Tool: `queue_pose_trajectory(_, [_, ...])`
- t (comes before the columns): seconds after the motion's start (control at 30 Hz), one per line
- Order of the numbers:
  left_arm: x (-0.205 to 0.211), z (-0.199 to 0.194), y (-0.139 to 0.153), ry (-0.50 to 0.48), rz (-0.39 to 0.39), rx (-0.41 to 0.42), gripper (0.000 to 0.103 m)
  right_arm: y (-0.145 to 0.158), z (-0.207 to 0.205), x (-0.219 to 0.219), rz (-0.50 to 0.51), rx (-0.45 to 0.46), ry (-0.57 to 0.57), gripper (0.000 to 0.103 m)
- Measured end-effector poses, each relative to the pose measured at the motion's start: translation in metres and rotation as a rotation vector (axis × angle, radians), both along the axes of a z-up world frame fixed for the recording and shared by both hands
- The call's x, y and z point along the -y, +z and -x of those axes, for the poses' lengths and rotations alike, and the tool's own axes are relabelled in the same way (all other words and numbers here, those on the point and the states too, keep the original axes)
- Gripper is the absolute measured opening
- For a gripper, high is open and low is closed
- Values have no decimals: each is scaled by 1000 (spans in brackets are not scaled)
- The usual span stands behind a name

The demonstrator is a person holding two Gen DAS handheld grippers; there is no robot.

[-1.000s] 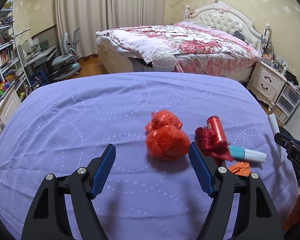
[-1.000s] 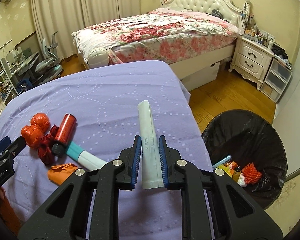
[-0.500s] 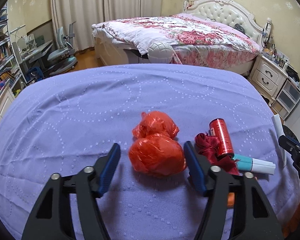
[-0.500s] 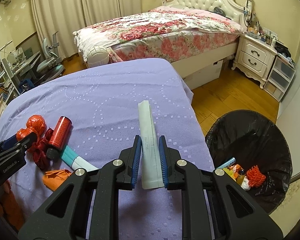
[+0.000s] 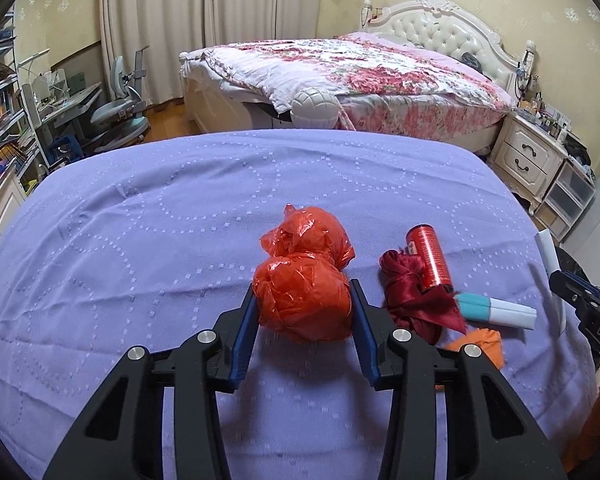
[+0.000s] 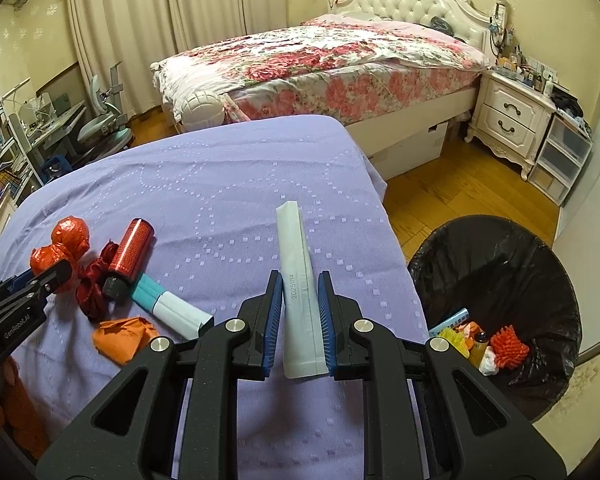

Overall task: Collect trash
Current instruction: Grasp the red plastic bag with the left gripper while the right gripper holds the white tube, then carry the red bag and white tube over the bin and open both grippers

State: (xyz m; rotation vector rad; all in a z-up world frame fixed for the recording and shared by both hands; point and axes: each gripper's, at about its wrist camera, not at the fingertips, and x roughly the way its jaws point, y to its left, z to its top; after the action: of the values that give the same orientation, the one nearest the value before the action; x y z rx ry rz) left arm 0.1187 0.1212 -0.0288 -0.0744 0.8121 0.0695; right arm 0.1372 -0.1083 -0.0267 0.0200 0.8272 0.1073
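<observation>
The fingers of the left gripper (image 5: 304, 312) have just been closing, and now they press on both sides of the lower ball of the crumpled orange-red plastic bag (image 5: 306, 280), which lies on the purple-covered table (image 5: 180, 220). The bag does not look lifted yet. The fingers of the right gripper (image 6: 299, 316) are nearly closed on a flat pale sachet (image 6: 298, 280), which they hold above the table edge, pointing away from the camera.

Just to the right of the bag lie a dark red ribbon (image 5: 414, 292) with a red cylinder (image 5: 430, 258) on it, then a teal and white tube (image 5: 496, 310) and a crumpled orange piece (image 5: 480, 342). All four are untouched.

The black-lined trash bin (image 6: 496, 264) stands on the floor to the right of the table. It already holds several small colourful things, so I judge a part of the work is done. Two items are in hand but not dropped in, and four more wait on the table, so perhaps half remains.
</observation>
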Motion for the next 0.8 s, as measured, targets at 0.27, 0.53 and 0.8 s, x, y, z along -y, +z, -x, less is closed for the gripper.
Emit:
queue_pose_trajectory(0.27, [16,30,18,-31,26,52,43,6,27,12,2,17,-10,18])
queue_pose_trajectory(0.53, [65,47,31,-144,37,88,43,15,53,42,5,47,-60,18])
queue_pose_trajectory(0.8, [126,40,32,-266,43,97,43,19,64,84,16,65,-146,18])
